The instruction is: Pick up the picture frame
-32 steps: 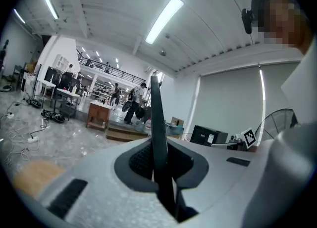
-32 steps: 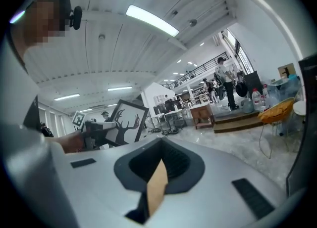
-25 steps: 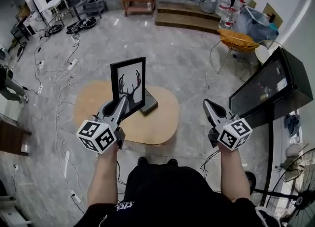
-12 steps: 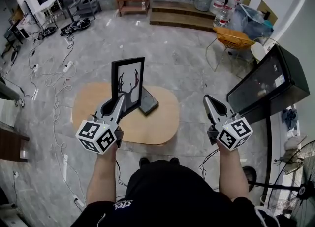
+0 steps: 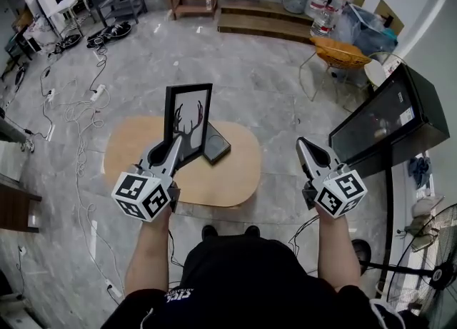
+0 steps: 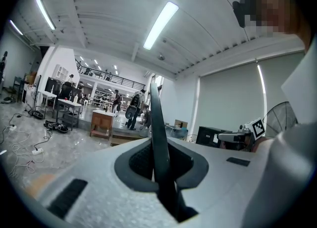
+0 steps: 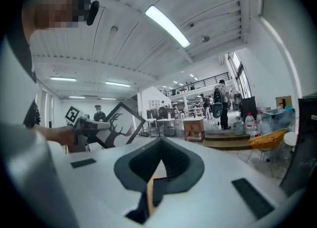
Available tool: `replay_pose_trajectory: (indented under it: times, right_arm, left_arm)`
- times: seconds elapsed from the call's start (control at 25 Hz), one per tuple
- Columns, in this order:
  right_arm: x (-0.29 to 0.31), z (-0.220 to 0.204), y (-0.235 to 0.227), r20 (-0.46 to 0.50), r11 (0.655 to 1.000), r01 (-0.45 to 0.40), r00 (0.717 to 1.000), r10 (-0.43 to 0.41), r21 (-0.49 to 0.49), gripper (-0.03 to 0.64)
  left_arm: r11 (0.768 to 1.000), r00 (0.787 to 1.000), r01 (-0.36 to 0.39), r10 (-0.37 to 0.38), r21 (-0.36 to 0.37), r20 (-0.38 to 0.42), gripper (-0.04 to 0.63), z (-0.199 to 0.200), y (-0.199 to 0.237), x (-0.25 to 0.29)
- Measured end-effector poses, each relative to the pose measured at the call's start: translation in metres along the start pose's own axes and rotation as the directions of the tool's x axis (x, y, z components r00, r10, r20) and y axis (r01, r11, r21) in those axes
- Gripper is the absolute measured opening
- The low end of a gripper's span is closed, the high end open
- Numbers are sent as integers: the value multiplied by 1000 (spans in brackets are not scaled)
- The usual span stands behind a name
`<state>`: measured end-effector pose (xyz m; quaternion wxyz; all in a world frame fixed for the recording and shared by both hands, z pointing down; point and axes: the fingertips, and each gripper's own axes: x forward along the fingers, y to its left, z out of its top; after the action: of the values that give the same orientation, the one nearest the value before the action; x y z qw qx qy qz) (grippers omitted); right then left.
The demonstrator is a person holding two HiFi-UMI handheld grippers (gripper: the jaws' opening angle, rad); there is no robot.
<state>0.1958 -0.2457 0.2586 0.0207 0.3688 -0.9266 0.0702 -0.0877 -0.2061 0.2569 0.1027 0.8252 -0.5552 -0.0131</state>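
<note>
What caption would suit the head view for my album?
Left tool grips the antler frame over a wooden table; right tool is shut and empty.

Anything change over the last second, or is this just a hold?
No clear change; only the head view shifts slightly. The left gripper stays shut on the picture frame, held upright above the table; the right gripper stays shut and empty. The dark flat object still lies on the table.

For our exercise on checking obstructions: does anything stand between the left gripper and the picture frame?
Nothing visible does. The left gripper is already shut on the picture frame, whose thin dark edge runs between its jaws, over the wooden table. The right gripper is shut and empty, off to the side.
</note>
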Motion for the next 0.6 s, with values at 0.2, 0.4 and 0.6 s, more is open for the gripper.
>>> replay_pose_trajectory:
  times: [0.2,0.4,0.6]
  right_arm:
    - [2,-1,1,-3,1000,-2,1000,2,-5,3]
    - [3,1,0,5,1000,-5,1000,5,-11,3]
    - [3,4,0,6,1000,-11,1000,11,-12,3]
  left_arm:
    - [1000,1000,3,-3,-6,3,36,-1,-1,0]
    - [1000,1000,5,-5,-6,11,35,2,0,-1]
    - [1000,1000,4,-4,-8,16,35,5,-2,-1]
